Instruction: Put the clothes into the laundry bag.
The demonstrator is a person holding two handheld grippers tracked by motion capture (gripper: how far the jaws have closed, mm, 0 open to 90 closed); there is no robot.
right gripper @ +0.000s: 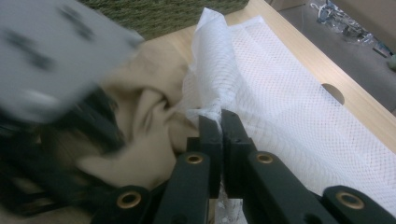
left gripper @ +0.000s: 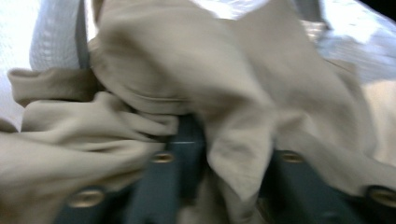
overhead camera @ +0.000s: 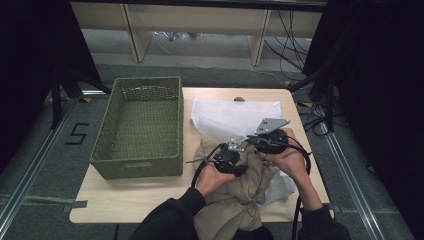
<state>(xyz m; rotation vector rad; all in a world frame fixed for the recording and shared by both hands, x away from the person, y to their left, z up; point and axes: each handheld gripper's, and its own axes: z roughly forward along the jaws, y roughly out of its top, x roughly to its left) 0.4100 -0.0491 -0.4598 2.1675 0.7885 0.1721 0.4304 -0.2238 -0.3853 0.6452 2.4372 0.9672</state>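
Both forearms reach in side by side, dark sleeves pushed back. The left gripper sits low, its jaws partly apart; the right gripper is clamped tight, its jaws pressed together.

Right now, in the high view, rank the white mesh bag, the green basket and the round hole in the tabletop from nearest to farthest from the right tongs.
1. White mesh bag: pinched in the right tongs, spreading up and left of them.
2. Round hole: at the table's far edge, beyond the bag.
3. Green basket: on the table's left side, past the beige garment.
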